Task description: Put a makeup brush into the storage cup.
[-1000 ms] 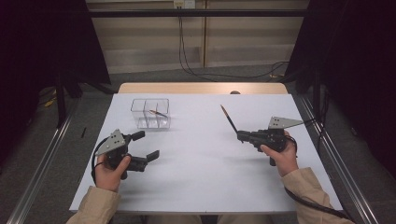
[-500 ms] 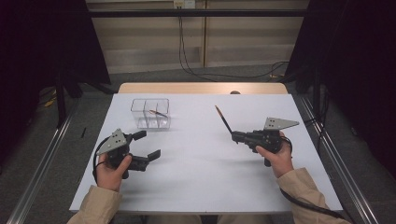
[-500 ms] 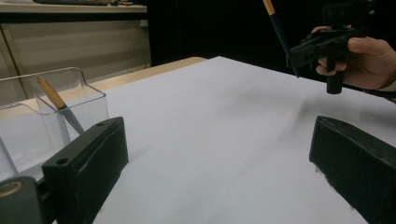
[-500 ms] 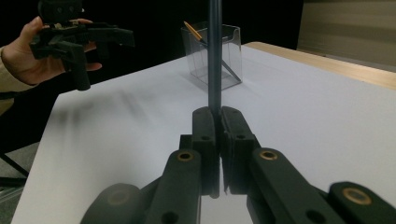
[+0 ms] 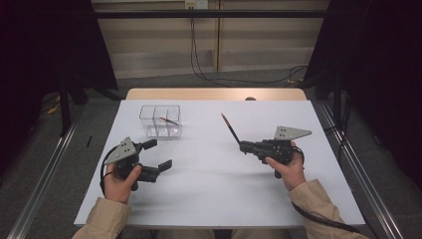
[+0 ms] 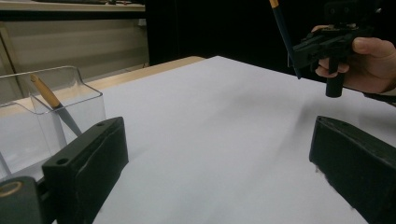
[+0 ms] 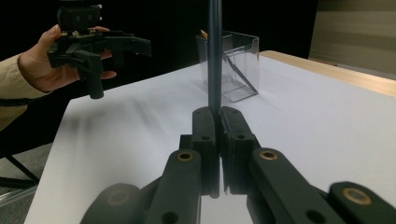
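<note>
On the white worktop (image 5: pixel 214 194), the left tool (image 5: pixel 158 154) hovers at the near left, jaws wide and empty. Far left stands a clear box (image 5: pixel 160 121) with one pencil (image 5: pixel 168 120) leaning inside. At the right, the right tool (image 5: pixel 244 147) grips a second pencil (image 5: pixel 229 127), tip raised towards the box. To do this well, carry it level over an open compartment, then lower before releasing. The right gripper view shows the jaws pinching the shaft's lower end; the high view shows the gap left to the box.

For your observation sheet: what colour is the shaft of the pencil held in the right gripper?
Dark blue-grey, with an orange-tan end; the pencil shows best in the left gripper view.
</note>
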`<act>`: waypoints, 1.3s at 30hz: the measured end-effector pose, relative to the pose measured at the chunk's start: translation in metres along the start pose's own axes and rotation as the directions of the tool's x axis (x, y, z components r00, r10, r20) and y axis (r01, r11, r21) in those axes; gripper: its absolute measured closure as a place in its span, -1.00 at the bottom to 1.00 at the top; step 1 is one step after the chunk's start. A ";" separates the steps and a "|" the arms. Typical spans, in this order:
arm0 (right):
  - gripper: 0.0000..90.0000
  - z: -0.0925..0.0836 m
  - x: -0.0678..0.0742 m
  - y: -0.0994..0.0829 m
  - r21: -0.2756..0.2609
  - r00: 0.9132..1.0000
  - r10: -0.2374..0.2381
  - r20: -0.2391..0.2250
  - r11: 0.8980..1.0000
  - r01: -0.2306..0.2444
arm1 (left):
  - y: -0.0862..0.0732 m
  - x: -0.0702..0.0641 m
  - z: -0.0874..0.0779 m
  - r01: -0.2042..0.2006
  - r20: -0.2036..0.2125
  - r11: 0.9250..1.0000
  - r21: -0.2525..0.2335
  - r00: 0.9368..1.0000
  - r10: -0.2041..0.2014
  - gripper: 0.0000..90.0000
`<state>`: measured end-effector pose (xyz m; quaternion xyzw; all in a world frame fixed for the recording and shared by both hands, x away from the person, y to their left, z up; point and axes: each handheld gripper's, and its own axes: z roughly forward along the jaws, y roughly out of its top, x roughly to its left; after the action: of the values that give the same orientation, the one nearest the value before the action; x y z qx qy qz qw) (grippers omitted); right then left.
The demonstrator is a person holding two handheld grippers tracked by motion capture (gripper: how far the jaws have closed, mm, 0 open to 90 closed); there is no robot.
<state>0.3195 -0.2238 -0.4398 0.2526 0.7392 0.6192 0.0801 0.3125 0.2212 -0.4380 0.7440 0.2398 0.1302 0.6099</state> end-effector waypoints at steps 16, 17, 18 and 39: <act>0.89 0.010 0.008 0.000 -0.003 0.999 -0.015 -0.041 1.000 0.015 | 0.000 0.000 0.006 0.004 0.009 1.000 0.004 1.000 -0.004 -0.91; 0.89 0.011 0.009 0.000 -0.003 0.999 -0.015 -0.045 1.000 0.015 | 0.000 0.000 0.006 0.004 0.010 1.000 0.002 1.000 -0.004 -0.91; 0.89 0.012 0.010 0.000 -0.002 0.999 -0.019 -0.049 1.000 0.018 | 0.000 0.000 0.007 0.005 0.012 1.000 0.001 1.000 -0.005 -0.91; 0.89 0.019 0.015 -0.002 0.006 0.997 -0.028 -0.075 1.000 0.029 | 0.003 -0.001 0.017 0.024 0.041 1.000 -0.012 0.999 -0.023 -0.91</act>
<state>0.3141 -0.2006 -0.4434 0.2192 0.7474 0.6243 0.0603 0.3200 0.2059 -0.4389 0.7399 0.2350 0.1092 0.6207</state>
